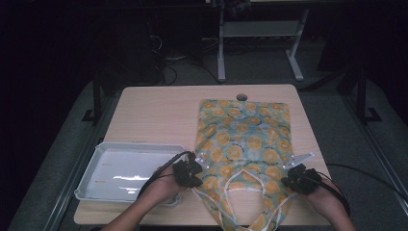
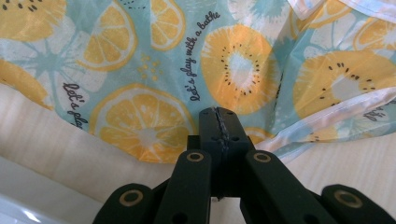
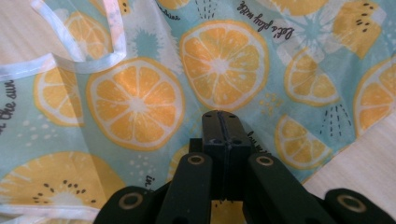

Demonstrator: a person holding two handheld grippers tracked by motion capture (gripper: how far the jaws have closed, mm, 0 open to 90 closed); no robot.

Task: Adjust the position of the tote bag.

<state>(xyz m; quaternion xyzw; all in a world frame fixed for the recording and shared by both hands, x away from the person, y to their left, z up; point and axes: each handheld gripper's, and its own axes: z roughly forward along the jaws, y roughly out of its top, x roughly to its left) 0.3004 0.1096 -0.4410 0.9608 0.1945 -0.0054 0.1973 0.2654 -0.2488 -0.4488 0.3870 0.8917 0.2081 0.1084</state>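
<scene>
A thin apron [image 1: 240,139] printed with orange and kiwi slices on pale blue lies flat on the wooden table [image 1: 159,110], its white-trimmed straps [image 1: 246,177] looping toward the near edge. My left gripper [image 1: 197,164] is at the apron's near left edge. In the left gripper view its jaws [image 2: 217,113] stand shut, tips at the hem of the apron [image 2: 140,121]. My right gripper [image 1: 289,173] is at the near right edge, jaws [image 3: 219,115] shut over the apron [image 3: 135,102]. Whether either one pinches the fabric, I cannot tell.
A white plastic tray [image 1: 139,145] stands at the near left of the table, beside the left hand. A round cable hole [image 1: 241,97] sits at the table's far edge. Black cables trail off the right side. Dark floor and desk legs lie beyond.
</scene>
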